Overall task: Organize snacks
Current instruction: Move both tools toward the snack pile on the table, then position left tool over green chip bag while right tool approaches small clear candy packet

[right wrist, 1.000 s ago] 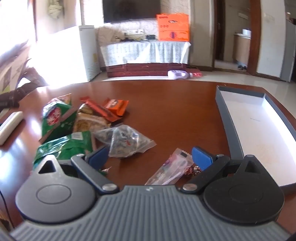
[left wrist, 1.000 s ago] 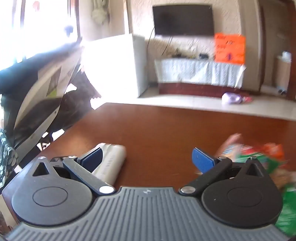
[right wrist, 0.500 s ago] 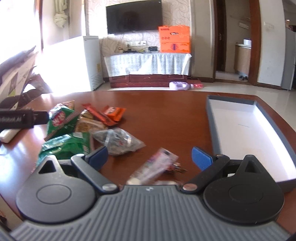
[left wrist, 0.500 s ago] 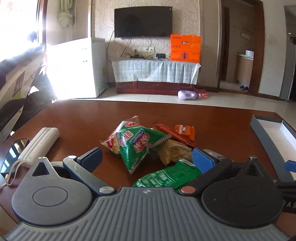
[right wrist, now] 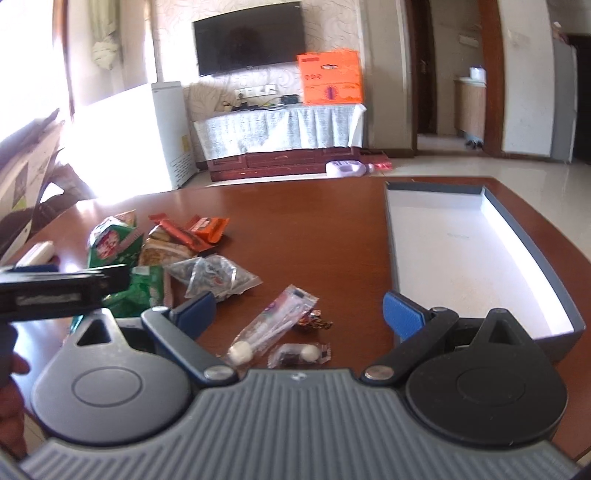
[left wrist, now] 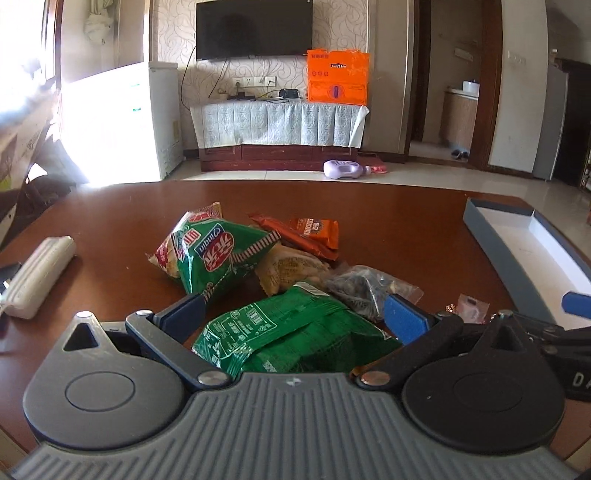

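My left gripper (left wrist: 293,312) hangs low over the snack pile, fingers spread wide and holding nothing; the flat green packet (left wrist: 291,332) lies directly between and just below them, its long axis running roughly across the gap, so a short drop forward would likely bracket it. My right gripper (right wrist: 299,314) is likewise wide and empty, poised above the clear lollipop wrapper (right wrist: 275,325), which slants from near-left to far-right, with a small wrapped candy (right wrist: 299,353) just beside it. Beyond the green packet sit a triangular green-and-red bag (left wrist: 212,254), a tan biscuit pack (left wrist: 288,267), an orange bar wrapper (left wrist: 304,232) and a clear bag of dark seeds (left wrist: 365,288), all touching or overlapping. The open grey box (right wrist: 491,206) with its white floor lies to the right of the pile, nearer my right gripper; nothing is in it yet, so sorting looks barely begun. Everything rests on a glossy reddish-brown tabletop (left wrist: 388,221), with a white remote-like case (left wrist: 38,280) at its left edge. Behind it are a wall-mounted television (left wrist: 254,27), a cloth-draped cabinet (left wrist: 280,123) and a sunlit window.
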### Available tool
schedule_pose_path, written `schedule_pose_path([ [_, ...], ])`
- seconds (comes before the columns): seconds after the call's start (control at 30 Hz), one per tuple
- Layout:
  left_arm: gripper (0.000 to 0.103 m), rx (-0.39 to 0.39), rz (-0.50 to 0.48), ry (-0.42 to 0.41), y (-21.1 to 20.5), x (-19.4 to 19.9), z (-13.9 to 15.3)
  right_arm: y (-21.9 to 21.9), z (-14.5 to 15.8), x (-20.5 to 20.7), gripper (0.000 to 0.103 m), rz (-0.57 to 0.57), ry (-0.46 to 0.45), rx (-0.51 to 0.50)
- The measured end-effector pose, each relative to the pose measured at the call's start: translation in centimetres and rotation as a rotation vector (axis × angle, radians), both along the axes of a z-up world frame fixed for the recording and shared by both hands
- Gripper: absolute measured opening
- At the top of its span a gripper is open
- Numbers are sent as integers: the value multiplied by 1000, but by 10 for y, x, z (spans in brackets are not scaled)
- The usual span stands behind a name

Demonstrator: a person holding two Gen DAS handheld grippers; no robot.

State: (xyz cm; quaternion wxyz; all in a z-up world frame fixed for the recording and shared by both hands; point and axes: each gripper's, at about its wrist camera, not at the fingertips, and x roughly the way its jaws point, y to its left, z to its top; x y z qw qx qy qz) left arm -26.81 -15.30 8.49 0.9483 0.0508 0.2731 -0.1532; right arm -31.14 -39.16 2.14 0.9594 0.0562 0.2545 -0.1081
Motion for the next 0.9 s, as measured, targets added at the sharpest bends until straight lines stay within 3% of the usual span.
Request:
schedule_pose_path([
  [0.17,103,38,13,-23,-7,0,-5,16,0,-2,99,52,-11,-67],
  [0.4,103,-28,3,-9,-8,2,-9,18,-2,-5,99,38,-6,-46],
  [0.9,103,-32,29,16,-12,6,-17,32,6,-11,99,69,10,-106],
])
